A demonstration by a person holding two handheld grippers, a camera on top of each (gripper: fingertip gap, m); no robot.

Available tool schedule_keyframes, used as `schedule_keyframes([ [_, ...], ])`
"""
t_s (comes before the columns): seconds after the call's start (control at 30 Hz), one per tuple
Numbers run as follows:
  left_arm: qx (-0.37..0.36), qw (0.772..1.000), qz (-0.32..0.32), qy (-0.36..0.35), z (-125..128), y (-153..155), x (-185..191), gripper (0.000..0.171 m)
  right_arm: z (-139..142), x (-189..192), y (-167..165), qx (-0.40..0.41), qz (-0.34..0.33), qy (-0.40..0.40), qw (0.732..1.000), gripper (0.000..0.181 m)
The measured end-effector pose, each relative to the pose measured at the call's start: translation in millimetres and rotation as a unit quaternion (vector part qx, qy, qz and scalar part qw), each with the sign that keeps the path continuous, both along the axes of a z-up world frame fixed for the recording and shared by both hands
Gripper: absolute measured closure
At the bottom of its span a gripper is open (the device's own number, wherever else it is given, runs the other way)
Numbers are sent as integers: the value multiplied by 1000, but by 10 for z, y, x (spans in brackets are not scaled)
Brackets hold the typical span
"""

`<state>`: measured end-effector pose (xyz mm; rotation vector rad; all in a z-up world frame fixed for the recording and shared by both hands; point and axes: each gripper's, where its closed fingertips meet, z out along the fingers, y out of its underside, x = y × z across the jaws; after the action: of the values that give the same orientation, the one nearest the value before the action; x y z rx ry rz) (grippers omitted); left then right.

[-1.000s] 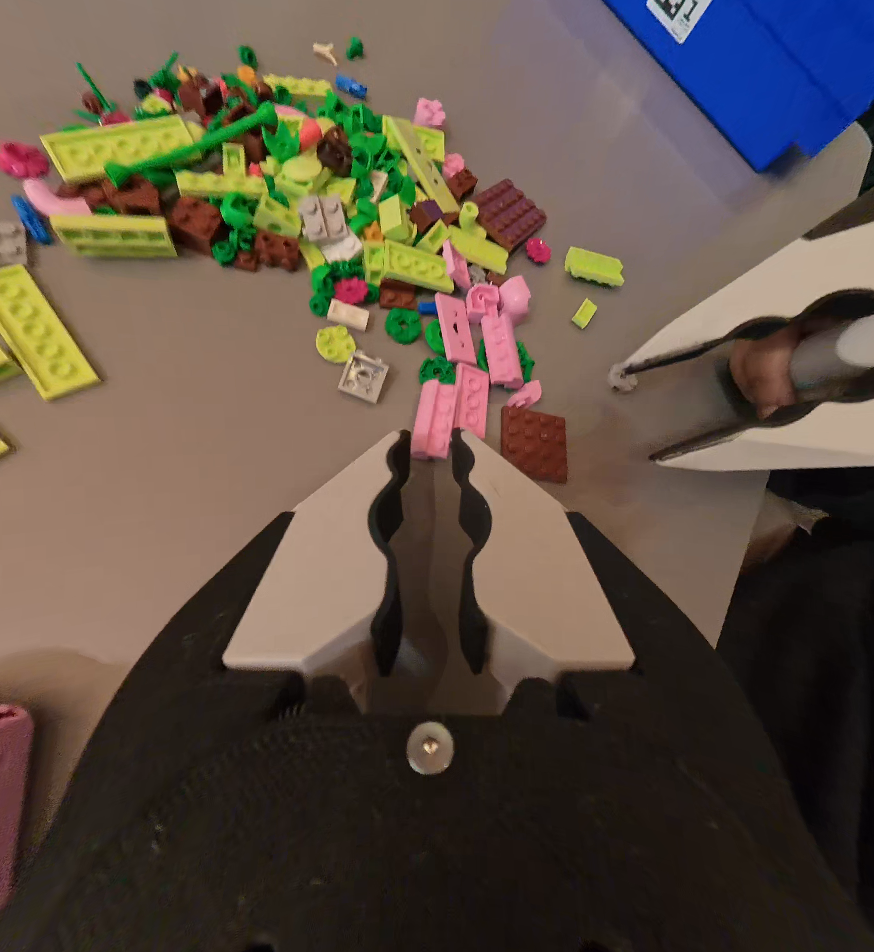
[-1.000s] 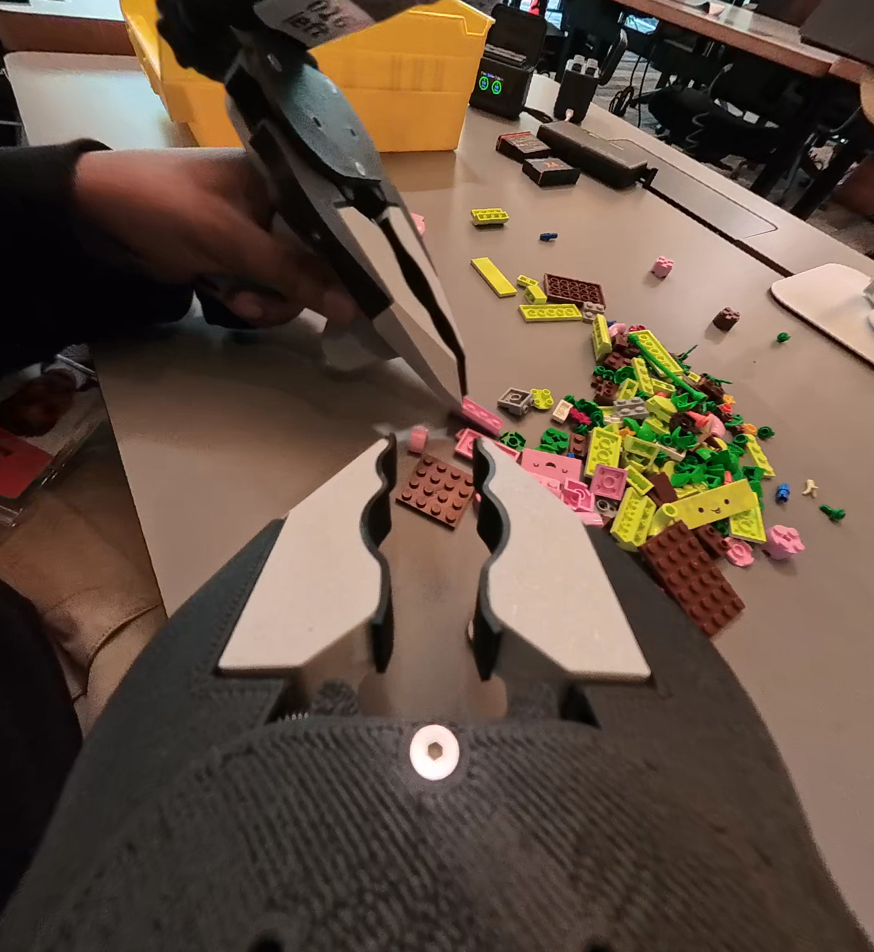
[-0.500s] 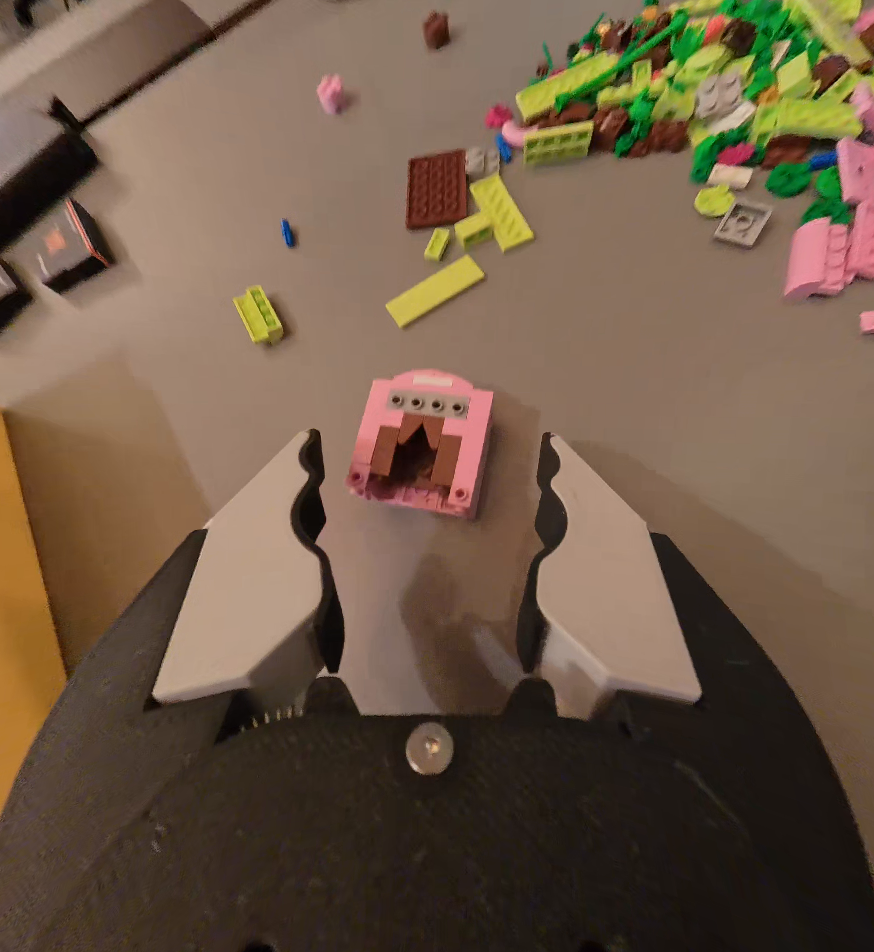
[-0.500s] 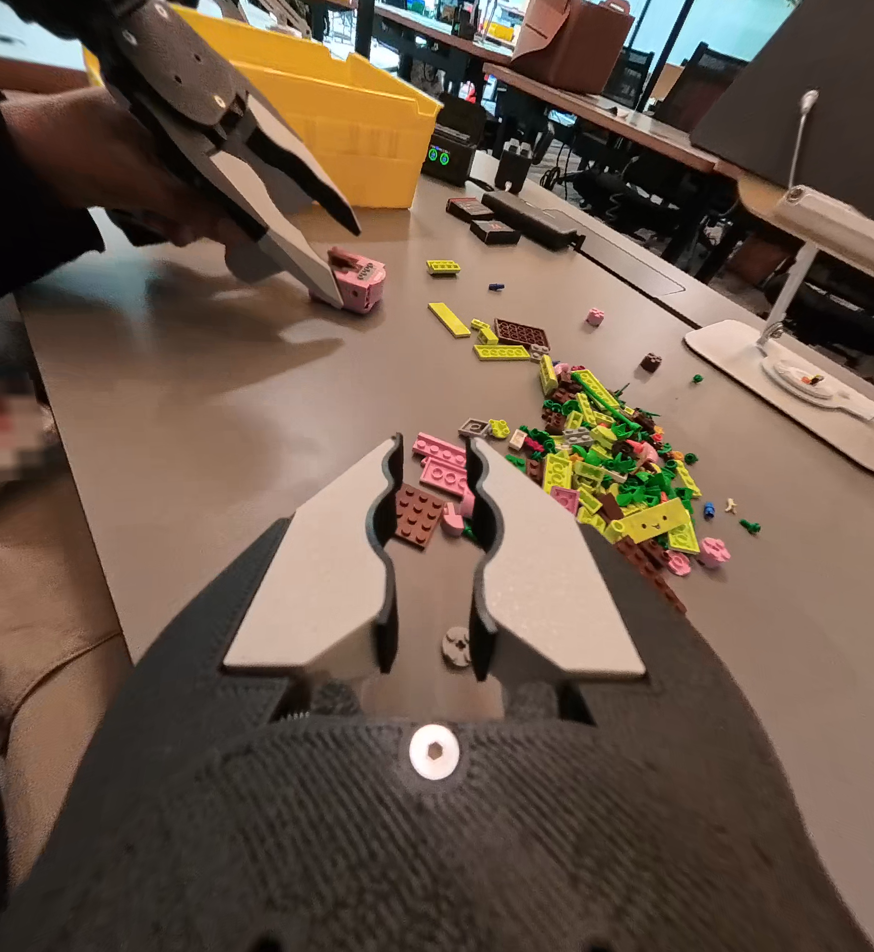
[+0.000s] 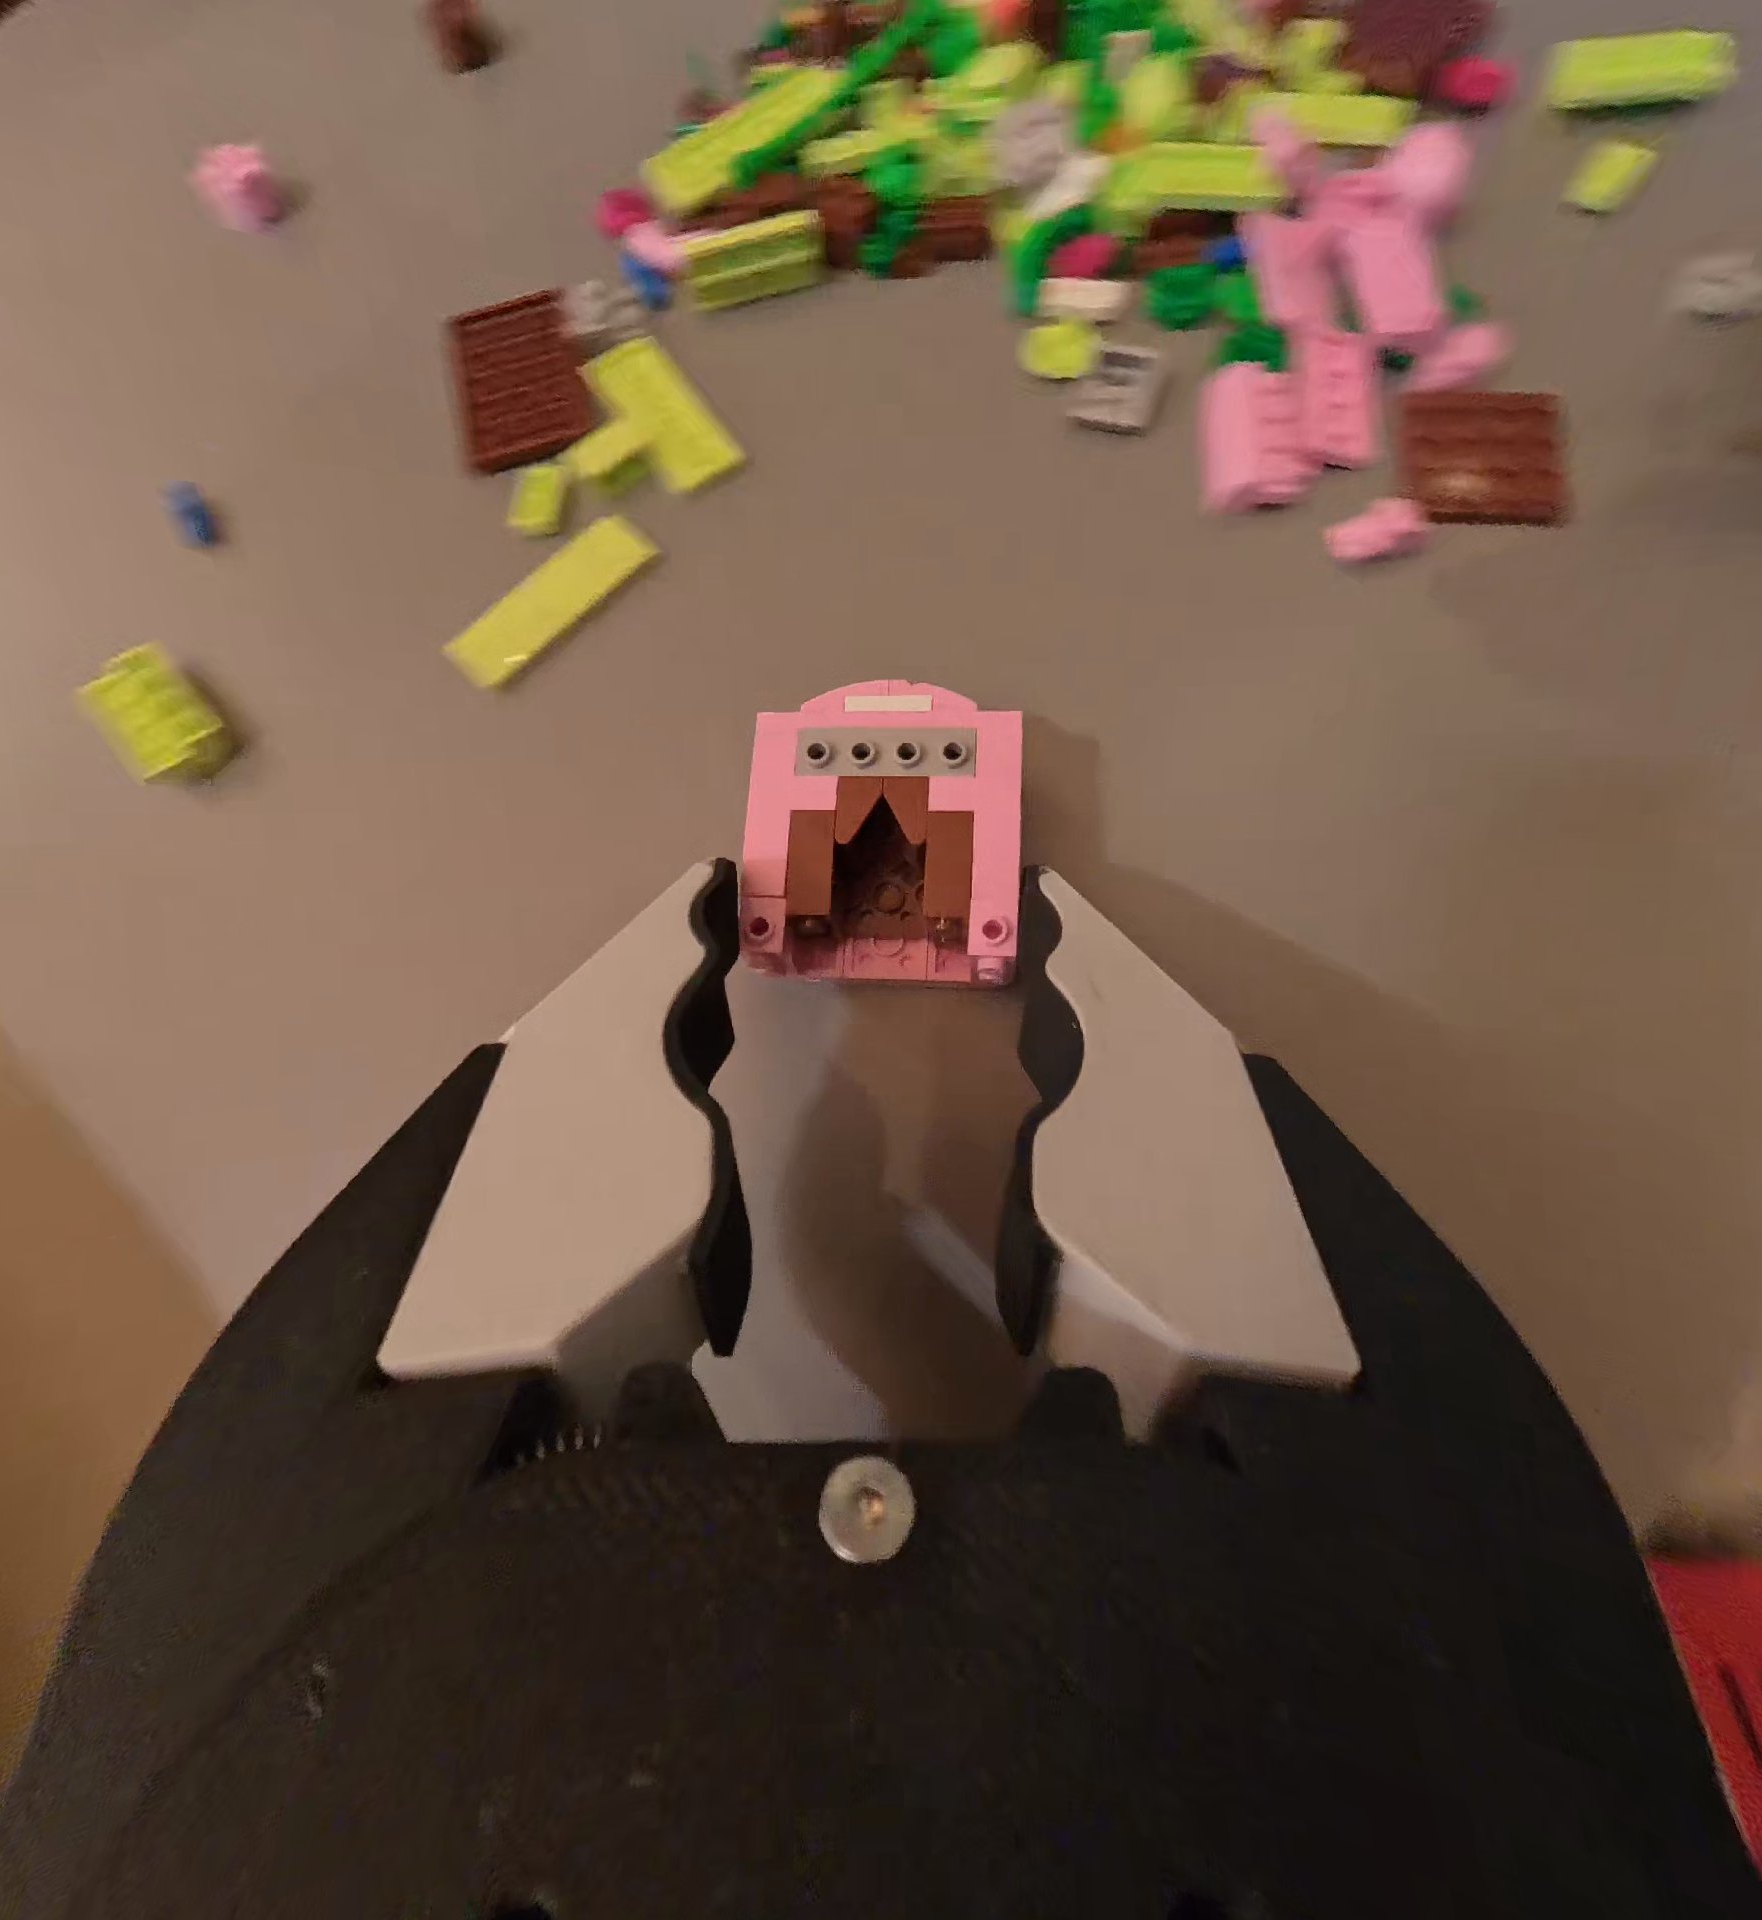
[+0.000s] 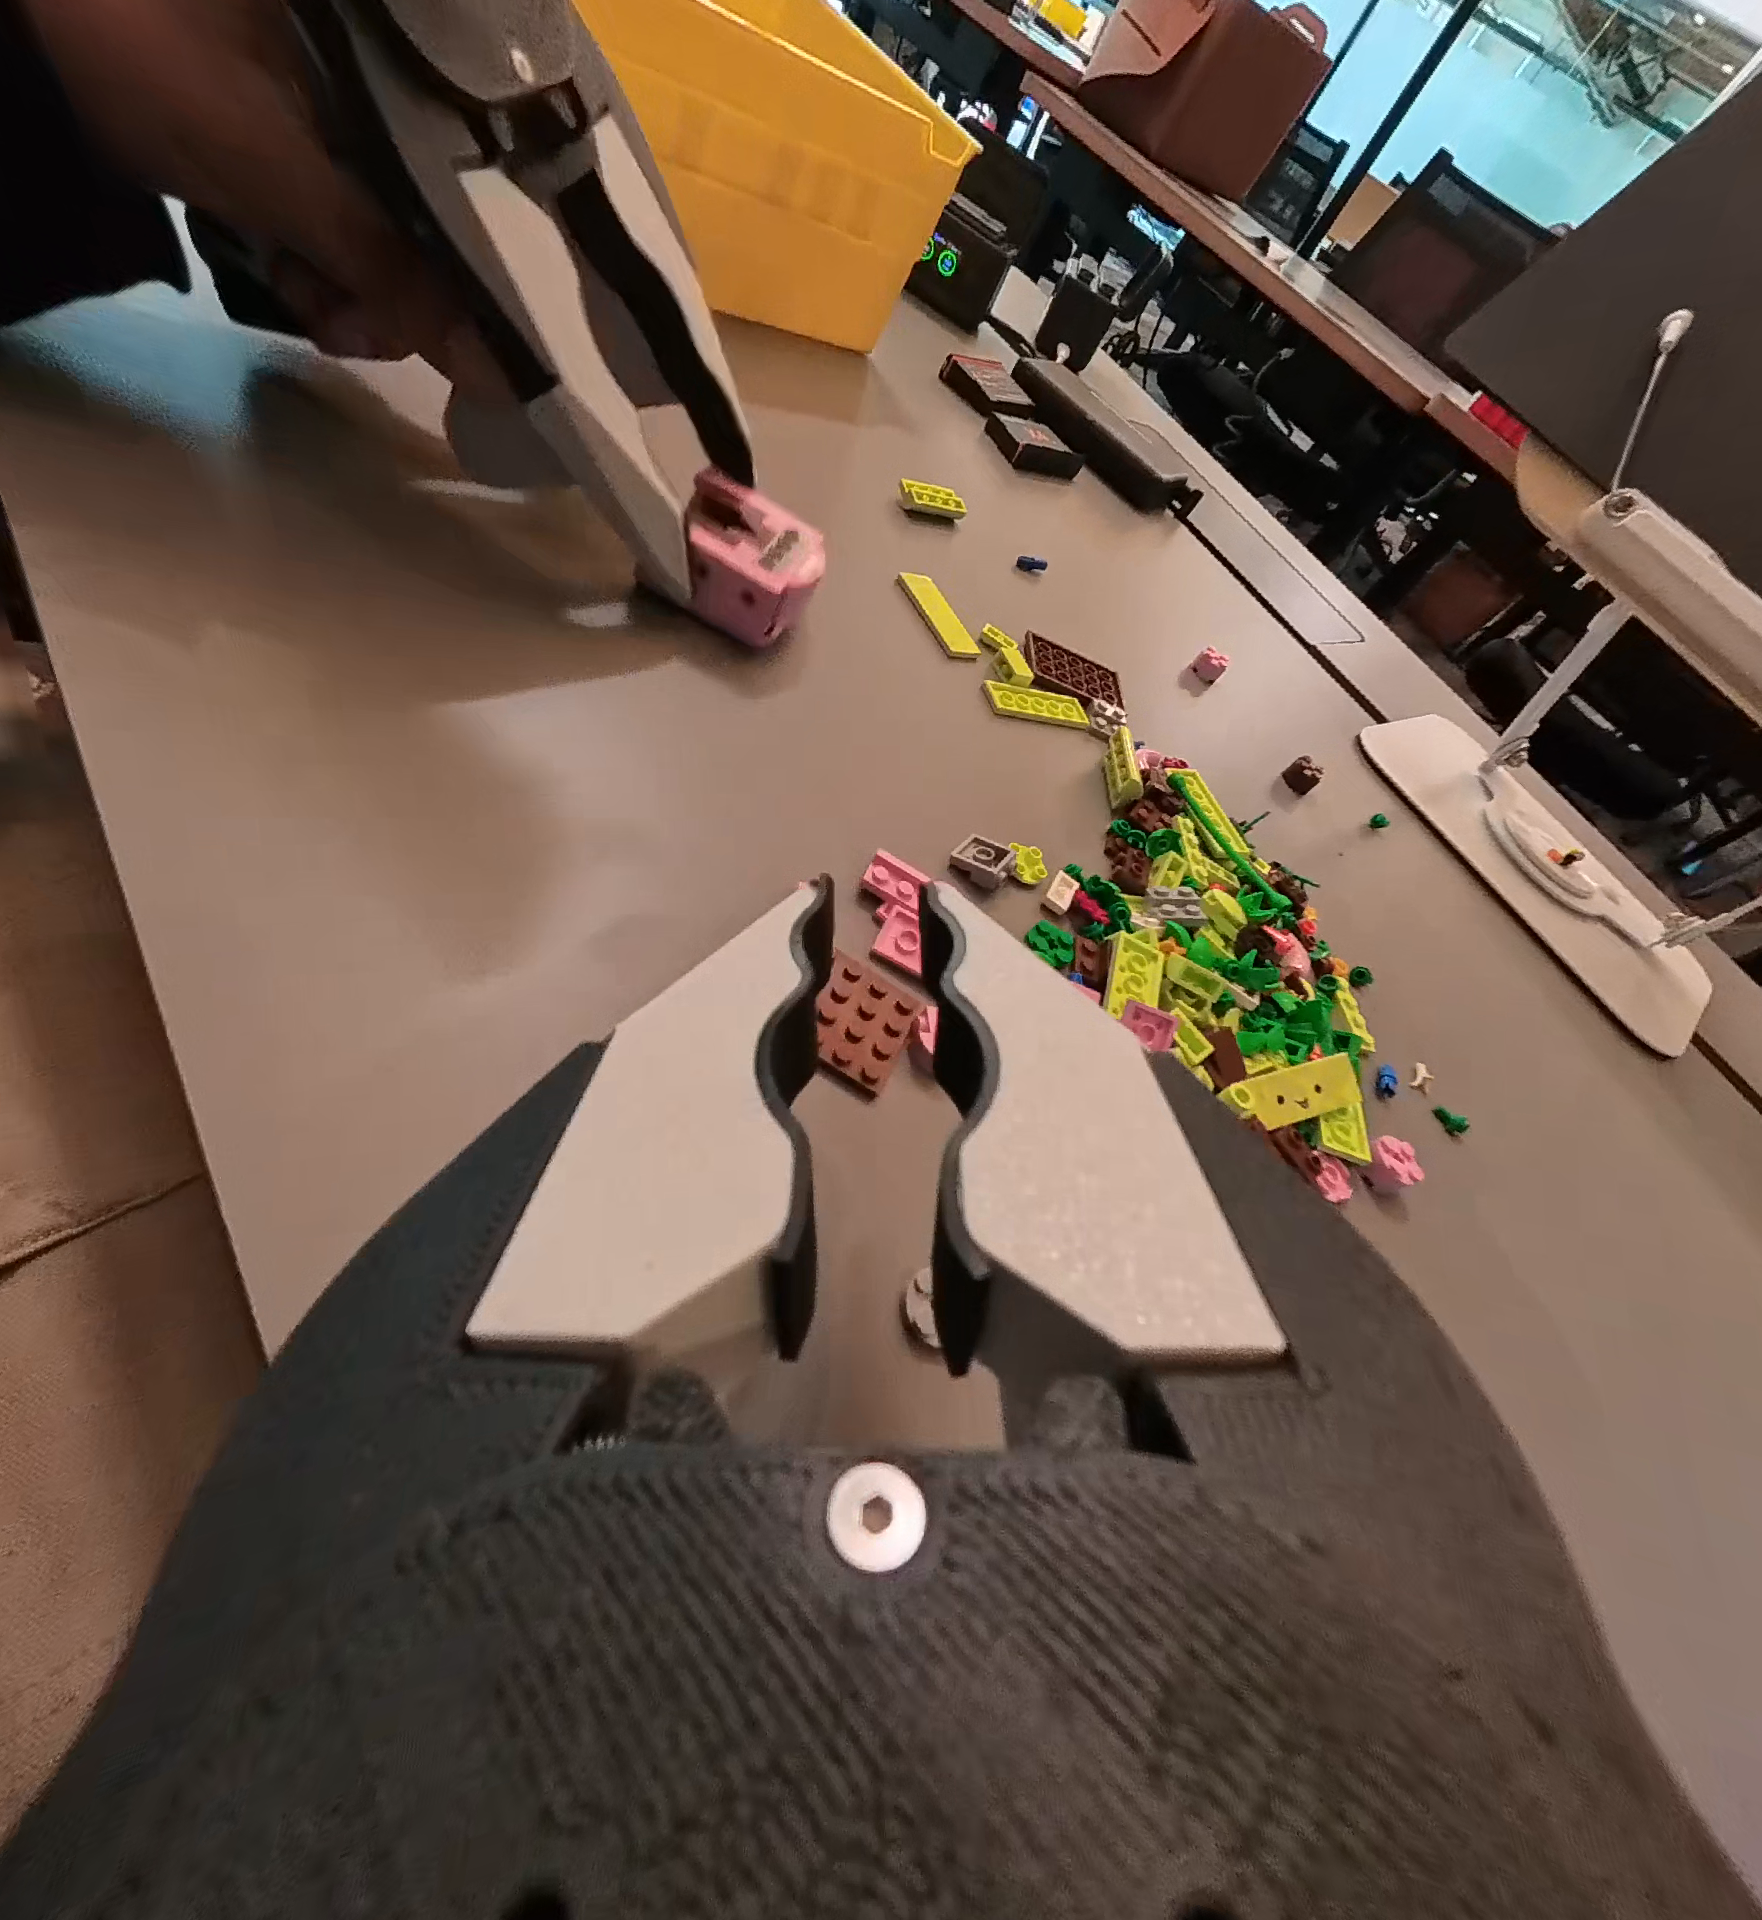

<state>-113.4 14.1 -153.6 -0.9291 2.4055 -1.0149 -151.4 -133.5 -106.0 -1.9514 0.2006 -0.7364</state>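
Note:
A small pink brick build [image 5: 882,831] with a brown arched opening sits between my left gripper's [image 5: 877,894] fingertips, which press its two sides low on the grey table [image 5: 1272,779]. It stays sharp while the rest blurs. The right wrist view shows that gripper [image 6: 705,530] and the build [image 6: 757,577], with a hand [image 6: 316,208] behind. My right gripper [image 6: 879,899] has a narrow gap and hovers over a brown plate [image 6: 861,1023] and pink plates [image 6: 898,883]. A small grey round piece [image 6: 918,1304] shows low beside its right finger; I cannot tell if it is held.
A pile of lime, green, pink and brown bricks [image 6: 1220,935] lies right of the right gripper. Loose lime tiles [image 5: 550,603] and a brown plate [image 5: 518,379] lie beyond the build. A yellow bin [image 6: 783,177], black boxes [image 6: 1033,436] and a white lamp base [image 6: 1542,862] stand farther off. The right tips stand about 5 centimeters off the brown plate [image 6: 861,1023]. It turns up in the left wrist view [image 5: 1490,424] as well. To the small grey round piece [image 6: 918,1304]: right tips about 9 centimeters, left tips about 20 centimeters. It is also in sight in the left wrist view [image 5: 1726,296].
The left gripper left the pile, reached the pink build wide open, and has now narrowed onto its sides. The right gripper has shifted its view a little, its gap unchanged.

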Motion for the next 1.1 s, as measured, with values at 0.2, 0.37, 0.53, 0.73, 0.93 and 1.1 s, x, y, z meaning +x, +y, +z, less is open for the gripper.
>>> schedule_keyframes([
  [0.2, -47, 986, -138, 79, 41, -490, -547, 117, 77, -21, -23, 31, 11, 10, 999, 169],
  [0.37, -50, 990, -132, 25, 99, -648, -471, 95, 118, -27, -41, 49, 16, 18, 998, 170],
  [0.53, -12, 987, -153, 58, -98, -773, -559, 97, 107, -25, -36, 46, 15, 19, 999, 170],
  [0.73, -9, 987, -157, 41, -96, -760, -526, 116, 93, -29, -30, 42, 16, 21, 999, 170],
  [0.93, -109, 970, -216, -32, 308, -1046, -628, 115, 223, -292, 64, 83, 109, 16, 990, 163],
  [1.1, -203, 937, -283, -18, 525, -1265, -873, 115, 560, -559, -29, 197, 183, -40, 962, 161],
])
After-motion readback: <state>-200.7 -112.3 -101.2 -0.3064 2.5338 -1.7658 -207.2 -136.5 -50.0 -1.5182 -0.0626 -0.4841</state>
